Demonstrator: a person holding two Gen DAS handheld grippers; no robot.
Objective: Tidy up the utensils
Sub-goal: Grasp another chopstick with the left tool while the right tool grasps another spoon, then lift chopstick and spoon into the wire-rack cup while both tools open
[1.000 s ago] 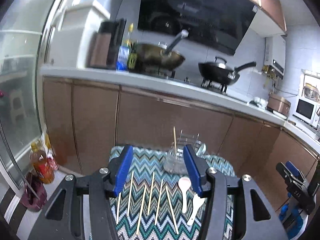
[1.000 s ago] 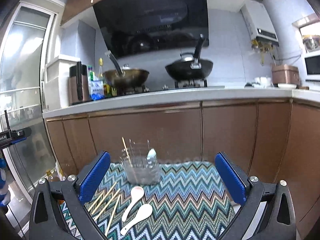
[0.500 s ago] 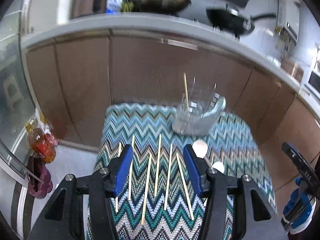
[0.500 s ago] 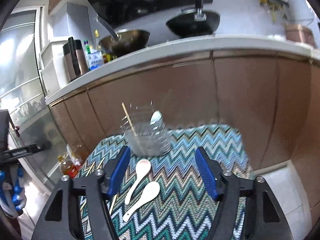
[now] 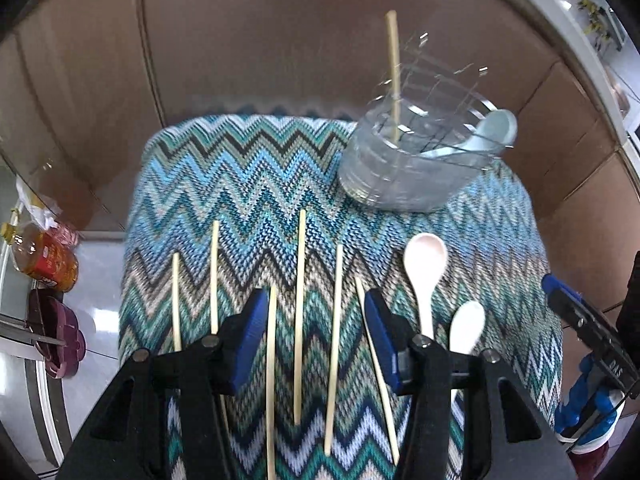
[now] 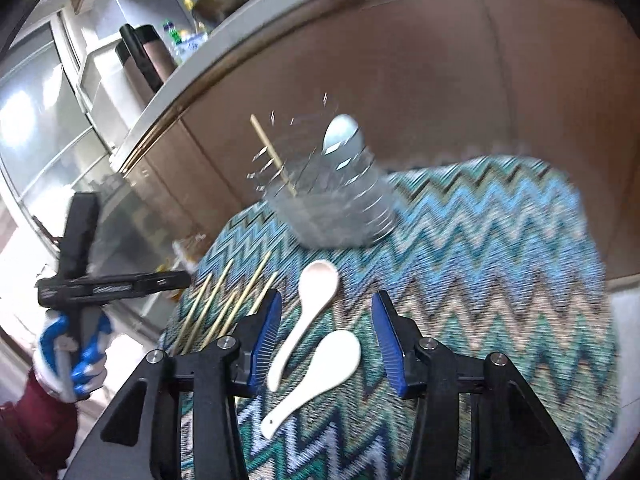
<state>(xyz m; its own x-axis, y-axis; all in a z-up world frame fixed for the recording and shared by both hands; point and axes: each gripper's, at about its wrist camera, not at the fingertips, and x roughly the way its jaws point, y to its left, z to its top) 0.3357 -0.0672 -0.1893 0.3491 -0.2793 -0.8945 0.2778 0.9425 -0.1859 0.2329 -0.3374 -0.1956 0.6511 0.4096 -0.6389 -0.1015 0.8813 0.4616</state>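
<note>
Chopsticks (image 5: 298,316): slim pale sticks on zigzag knit cloth (image 5: 248,184); glossy white spoons (image 6: 316,376); ribbed clear holder (image 5: 412,168). My left gripper (image 5: 316,340) and right gripper (image 6: 326,340): jaws apart, empty.

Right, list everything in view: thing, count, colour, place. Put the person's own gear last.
cloth: one, blue-green zigzag, covering the table
holder: one, clear, far right of the cloth
chopstick in holder: one, pale wood, leaning upright
spoon in holder: one, pale blue, at the holder's right rim
loose chopsticks: six, pale wood, lying side by side on the near cloth
loose spoons: two, white, right of the chopsticks
cabinets: brown, behind the table
bottle: one, amber with red label, on the floor at left
left gripper: black with blue pads, open over the chopsticks
right gripper: same colours, open over the spoons
</note>
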